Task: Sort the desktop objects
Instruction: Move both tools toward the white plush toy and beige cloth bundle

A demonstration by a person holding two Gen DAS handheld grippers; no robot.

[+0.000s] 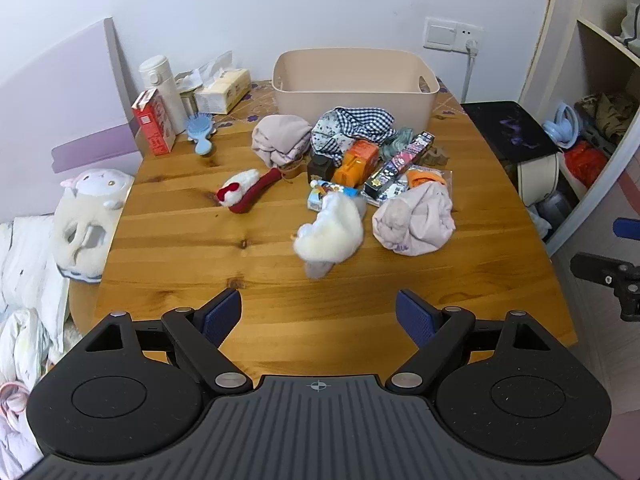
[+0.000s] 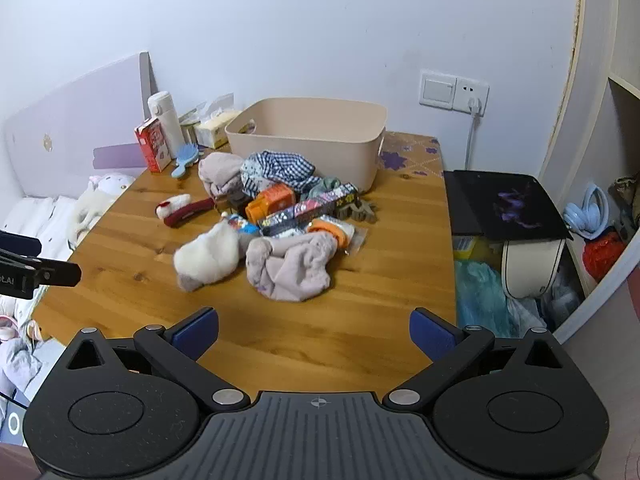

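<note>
Wooden table (image 1: pixel 192 248) (white wall behind) holds clutter; each hand-held gripper gapes wide, empty.

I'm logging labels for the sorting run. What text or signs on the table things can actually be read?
None reads clearly.
Red carton: print on its face, too blurred.
Long dark patterned box: printed pictures, no legible words.
Tissue pack: faint print, unreadable.
Small blue packet: cartoon print, no legible text.
Orange box: no readable label.

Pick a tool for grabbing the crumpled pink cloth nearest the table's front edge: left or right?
Right, probably. The right tool is open and empty with the pink cloth almost straight ahead. From the left tool, also open, it lies off to the right, behind the white fluffy item.
</note>
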